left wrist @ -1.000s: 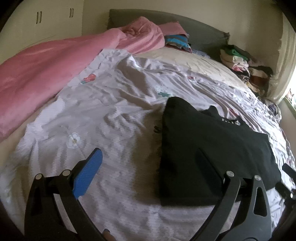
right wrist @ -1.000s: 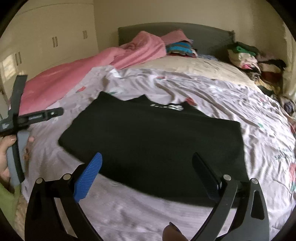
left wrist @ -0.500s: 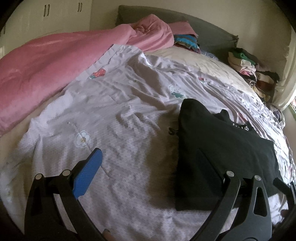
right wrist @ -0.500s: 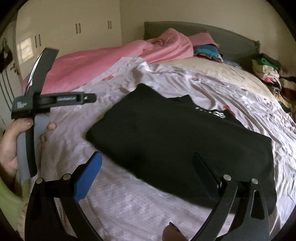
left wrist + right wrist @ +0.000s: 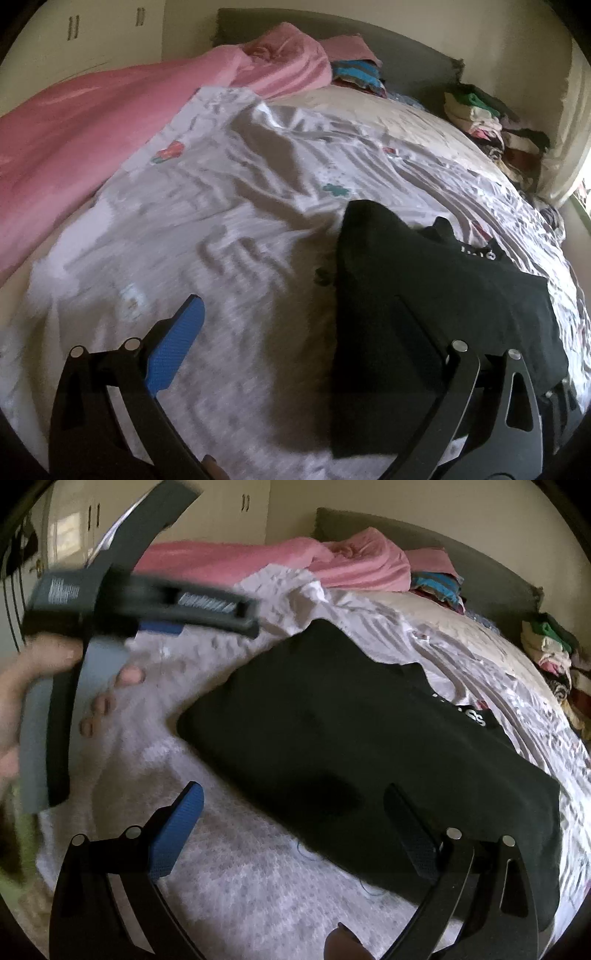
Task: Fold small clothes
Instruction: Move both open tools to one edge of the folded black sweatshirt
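Lying folded, black shirt [image 5: 354,731], jaws spread

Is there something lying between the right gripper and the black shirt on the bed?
Nothing visible. The right gripper is open just above the black shirt, and only bare bedsheet lies between them.

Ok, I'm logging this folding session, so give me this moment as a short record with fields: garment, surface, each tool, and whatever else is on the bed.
garment: black shirt, partly folded, lying flat, white lettering near the collar
surface: pale floral bedsheet, wrinkled
left tool: open, holding nothing, above the sheet left of the shirt
right tool: open, holding nothing, over the shirt's near edge
also on bed: pink blanket; clothes pile at the far right
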The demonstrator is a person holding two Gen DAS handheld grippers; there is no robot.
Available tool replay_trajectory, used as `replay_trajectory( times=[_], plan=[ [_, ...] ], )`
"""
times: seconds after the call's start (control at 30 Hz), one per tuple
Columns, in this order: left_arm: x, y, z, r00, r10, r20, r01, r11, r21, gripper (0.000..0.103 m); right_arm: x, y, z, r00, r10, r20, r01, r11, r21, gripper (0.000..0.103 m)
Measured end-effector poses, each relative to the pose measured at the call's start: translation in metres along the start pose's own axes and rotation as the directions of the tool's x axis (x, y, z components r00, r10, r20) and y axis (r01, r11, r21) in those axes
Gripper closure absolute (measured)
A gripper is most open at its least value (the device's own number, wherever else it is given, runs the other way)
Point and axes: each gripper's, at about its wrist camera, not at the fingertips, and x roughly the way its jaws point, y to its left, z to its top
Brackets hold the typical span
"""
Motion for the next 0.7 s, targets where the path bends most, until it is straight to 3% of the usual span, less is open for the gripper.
replay_trajectory(
  times=[0.2,0.43,0.63,0.7],
  plan=[
    [0.026,-0.017,0.015,0.999,0.010,-0.035,-0.007,0.997,0.071,0.010,0.020,0.017,0.002,0.999,-0.051,-0.012,0.049,0.993,-0.109,0.006],
    [0.059,-0.020,0.035,0.994,0.007,-0.114,0.003,0.996,0.089,0.010,0.038,0.027,0.004,0.992,-0.124,-0.005,0.120,0.971,-0.206,0.005],
    [0.080,-0.008,0.048,0.989,-0.014,-0.145,0.015,1.000,0.005,0.010,0.055,0.024,0.010,0.986,-0.164,-0.006,0.158,0.958,-0.239,0.005],
    [0.081,-0.009,0.046,0.990,-0.001,-0.144,0.004,1.000,0.022,0.010,0.060,0.024,0.014,0.985,-0.173,-0.009,0.166,0.957,-0.238,0.005]
  ],
)
